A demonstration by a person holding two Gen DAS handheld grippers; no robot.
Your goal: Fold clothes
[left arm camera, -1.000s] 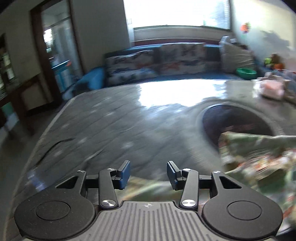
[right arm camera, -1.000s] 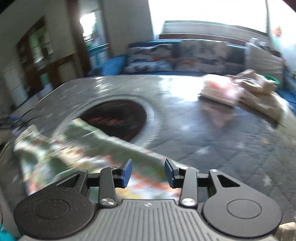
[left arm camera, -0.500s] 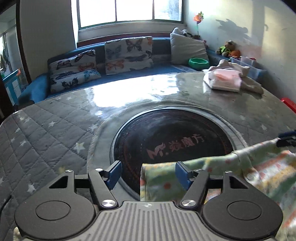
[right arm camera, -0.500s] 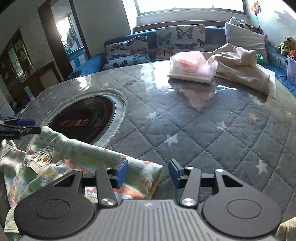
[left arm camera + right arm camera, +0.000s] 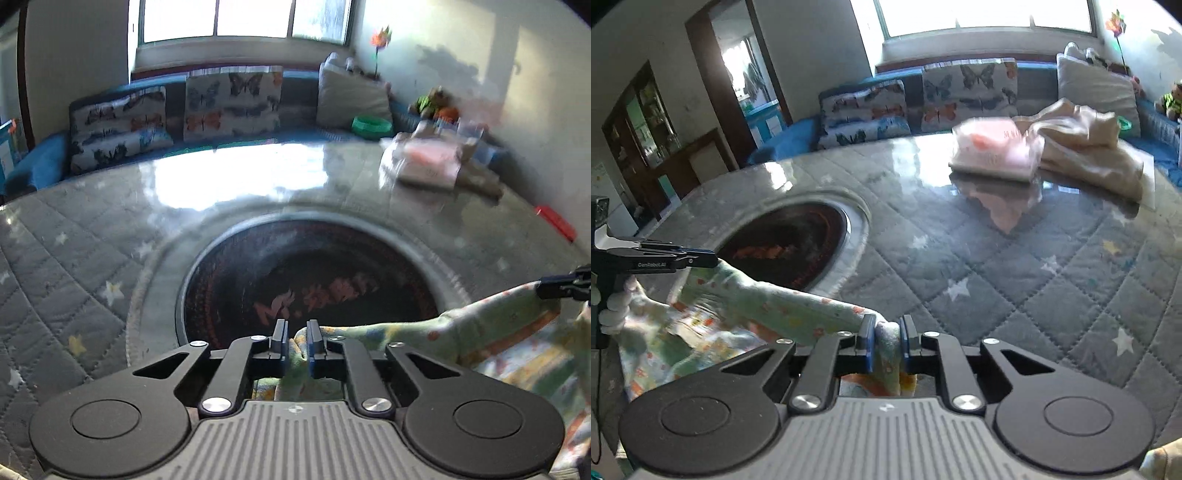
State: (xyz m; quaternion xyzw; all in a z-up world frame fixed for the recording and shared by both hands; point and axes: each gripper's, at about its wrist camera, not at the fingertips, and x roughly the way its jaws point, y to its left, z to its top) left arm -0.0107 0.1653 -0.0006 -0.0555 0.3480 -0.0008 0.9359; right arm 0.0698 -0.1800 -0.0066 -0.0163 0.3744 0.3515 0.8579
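Left wrist view: left gripper (image 5: 296,341) had just been closing, and its jaws stood narrow, pinched on one corner of the printed garment (image 5: 491,332). Right wrist view: right gripper (image 5: 888,341) had likewise just been closing, its jaws clamped on the opposite corner of the same garment.

Garment lay at the near edge of the quilted table cover (image 5: 1015,280), its top hem stretched between the two grippers, partly over the dark round plate (image 5: 306,273) set into the table. A pink packet (image 5: 995,155) and a beige cloth (image 5: 1086,147) sat well apart at the far side.

Judgement on the step: both corners looked caught, so the fold should go best with both hands lifted together, hem kept taut and level, then carried over in one sweep so the edges meet. Uneven lift would likely skew the crease. The bunched cloth in each pinch may hold more than one layer.

Not resolved: lower part of the garment was cut off below both views and behind the gripper bodies. Print was motion-blurred. Lettering on the plate was unreadable. Whether sleeves were tucked under could not be told.
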